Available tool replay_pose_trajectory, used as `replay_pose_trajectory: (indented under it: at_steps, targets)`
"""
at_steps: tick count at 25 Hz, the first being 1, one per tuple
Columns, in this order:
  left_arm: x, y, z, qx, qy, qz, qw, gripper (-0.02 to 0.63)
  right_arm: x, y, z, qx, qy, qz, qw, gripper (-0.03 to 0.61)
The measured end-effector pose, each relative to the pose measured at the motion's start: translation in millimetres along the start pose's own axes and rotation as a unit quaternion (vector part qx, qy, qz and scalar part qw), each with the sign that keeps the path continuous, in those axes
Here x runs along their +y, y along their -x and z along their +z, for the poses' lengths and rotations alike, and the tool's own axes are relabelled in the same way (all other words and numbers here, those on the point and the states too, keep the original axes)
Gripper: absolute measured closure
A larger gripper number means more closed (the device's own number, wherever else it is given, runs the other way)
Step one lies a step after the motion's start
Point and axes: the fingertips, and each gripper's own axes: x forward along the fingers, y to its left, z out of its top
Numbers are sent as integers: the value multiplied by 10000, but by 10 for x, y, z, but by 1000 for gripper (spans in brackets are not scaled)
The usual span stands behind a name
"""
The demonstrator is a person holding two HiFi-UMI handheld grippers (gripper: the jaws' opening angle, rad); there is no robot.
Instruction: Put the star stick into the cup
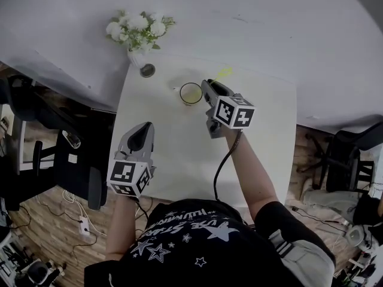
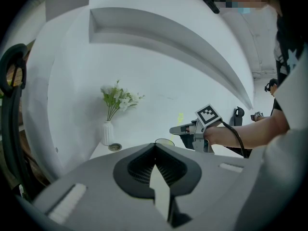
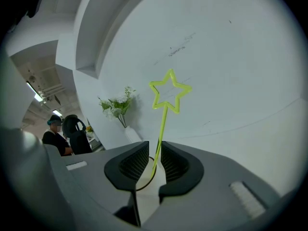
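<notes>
R hand-held gripper (image 3: pixel 154 147), bottom centre of its view, jaws part-open w/ star stick (image 3: pixel 164 117) loose btwn them, foot prob. in cup (image 1: pixel 191 93) upper centre of counter (image 1: pixel 179 154); L hand-held gripper (image 2: pixel 155 148) shut, empty; stick looks light, thin, bendy: pinch stem low.

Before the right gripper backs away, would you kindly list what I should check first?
1. Right gripper jaws apart around the star stick: ok.
2. Stick's lower end inside the cup rim: ok.
3. Stick free of both pads: cannot tell.
4. Left gripper shut, well away from the cup: ok.
5. Flower vase clear of the cup: ok.
</notes>
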Motion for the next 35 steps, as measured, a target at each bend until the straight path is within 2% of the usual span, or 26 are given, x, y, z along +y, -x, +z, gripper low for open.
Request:
replay_pose_trajectory:
  at_steps: [4, 11, 19, 29, 35]
  targets:
    - [-6, 17, 6, -25, 0, -16, 10000, 611, -9, 13, -56, 78, -73, -5, 9999, 454]
    - [-1, 137, 15, -119, -7, -46, 9999, 611, 35, 144, -137, 38, -50, -133, 9999, 454]
    - [-55, 507, 30, -278, -24, -60, 9996, 611, 343, 470, -222, -70, 82, -111, 9999, 457]
    - [-212, 1123, 42, -476, -101, -223, 9986, 611, 848, 1095, -286, -390, 307, -85, 9987, 492]
    - [-326, 1487, 50, -624, -154, -326, 9974, 611, 1193, 1498, -325, -637, 424, -48, 9971, 554]
